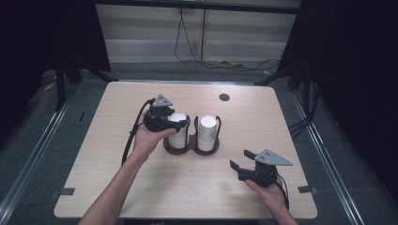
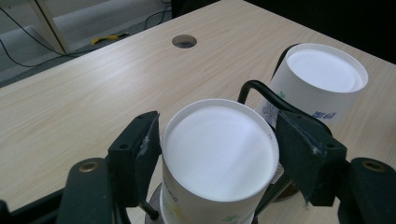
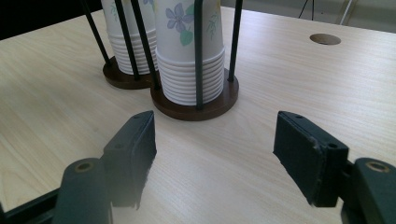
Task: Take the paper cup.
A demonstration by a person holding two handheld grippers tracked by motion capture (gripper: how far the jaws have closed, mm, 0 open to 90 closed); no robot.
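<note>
Two stacks: upside-down paper cups fill a twin wire holder [image 1: 191, 149] near the middle of the desk [image 1: 94, 159] — the left stack [image 1: 178, 129] and the right stack [image 1: 207, 129] stand just beside each other, each inside its own ring of black rods.

Left tongs: the left tongs [image 1: 170, 123] come in from 9 o'clock of the left stack and bracket its top cup [image 2: 219, 154]; in the left gripper view the jaws sit on either side of the white cup bottom, the left one touching or nearly touching the wall. Whether they press firmly I cannot tell.

Right tongs: the right tongs [image 1: 241, 159] rest low near the desk at about 4 o'clock of the holder, well apart from it, jaws spread with nothing but bare wood between them — released.

Done so far: judging by the pictures, the approach to the top cup is made; the cup sits fully nested, not lifted.

Left to do: likely a firm pinch, then a straight pull upward clear of the rods.

Other things: a round cable hole [image 1: 224, 97] lies at 1 o'clock of the holder.
</note>
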